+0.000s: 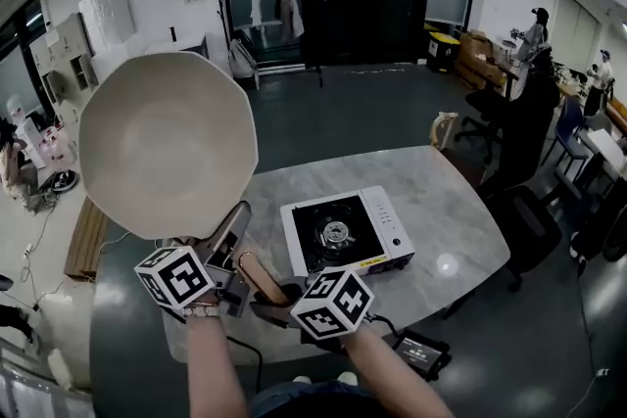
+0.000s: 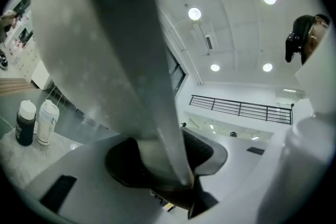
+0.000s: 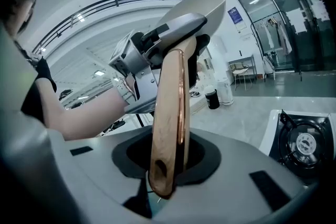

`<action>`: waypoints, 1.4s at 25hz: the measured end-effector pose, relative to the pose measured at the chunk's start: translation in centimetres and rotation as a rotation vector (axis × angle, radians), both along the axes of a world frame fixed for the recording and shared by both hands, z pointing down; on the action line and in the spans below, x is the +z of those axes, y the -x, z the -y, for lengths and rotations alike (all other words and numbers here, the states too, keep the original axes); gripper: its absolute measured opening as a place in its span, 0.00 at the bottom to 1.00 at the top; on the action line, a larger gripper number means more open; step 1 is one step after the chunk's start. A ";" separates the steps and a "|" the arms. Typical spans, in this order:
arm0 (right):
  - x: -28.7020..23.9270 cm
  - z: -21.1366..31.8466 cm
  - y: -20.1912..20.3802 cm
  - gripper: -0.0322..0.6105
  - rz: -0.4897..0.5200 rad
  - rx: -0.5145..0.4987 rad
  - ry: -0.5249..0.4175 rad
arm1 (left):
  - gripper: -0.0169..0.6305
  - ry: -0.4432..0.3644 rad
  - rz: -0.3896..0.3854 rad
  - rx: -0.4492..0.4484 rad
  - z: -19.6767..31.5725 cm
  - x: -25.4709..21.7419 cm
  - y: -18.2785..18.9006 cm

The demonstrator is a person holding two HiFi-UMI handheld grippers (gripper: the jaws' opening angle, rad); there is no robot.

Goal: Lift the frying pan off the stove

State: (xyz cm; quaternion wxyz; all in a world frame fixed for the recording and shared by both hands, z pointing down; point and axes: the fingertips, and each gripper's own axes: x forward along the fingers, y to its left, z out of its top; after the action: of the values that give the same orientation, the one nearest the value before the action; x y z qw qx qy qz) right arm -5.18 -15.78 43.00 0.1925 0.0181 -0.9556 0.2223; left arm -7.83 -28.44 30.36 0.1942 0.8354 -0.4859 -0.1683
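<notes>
The frying pan (image 1: 167,142) is up in the air at the left, tipped so its pale inside faces me, well clear of the stove (image 1: 345,230). My left gripper (image 1: 230,235) is shut on the metal neck where handle meets pan; the pan's grey edge (image 2: 105,50) runs up out of its jaws (image 2: 168,165). My right gripper (image 1: 272,301) is shut on the end of the copper-brown handle (image 1: 257,277), which stands between its jaws (image 3: 168,165) as a long bar (image 3: 170,107) leading to the pan (image 3: 202,8). The left gripper (image 3: 142,55) shows beyond it.
The white single-burner stove (image 3: 302,141) sits bare on the marble table (image 1: 441,201). A dark bottle (image 2: 25,123) and a white one (image 2: 46,122) stand on a surface to the left. A black device with a cable (image 1: 421,352) lies at the table's near edge. Office chairs (image 1: 509,113) stand at the right.
</notes>
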 end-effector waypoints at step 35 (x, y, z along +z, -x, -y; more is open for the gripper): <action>1.1 -2.7 0.4 0.20 -0.014 0.153 -0.089 | 0.31 -0.001 -0.044 0.055 -3.1 1.3 0.2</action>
State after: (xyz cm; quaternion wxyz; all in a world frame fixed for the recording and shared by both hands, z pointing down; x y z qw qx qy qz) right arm -5.62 -13.09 44.08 0.1805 0.1011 -0.9590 0.1936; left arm -8.08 -25.36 31.67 0.2088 0.8446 -0.4584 -0.1813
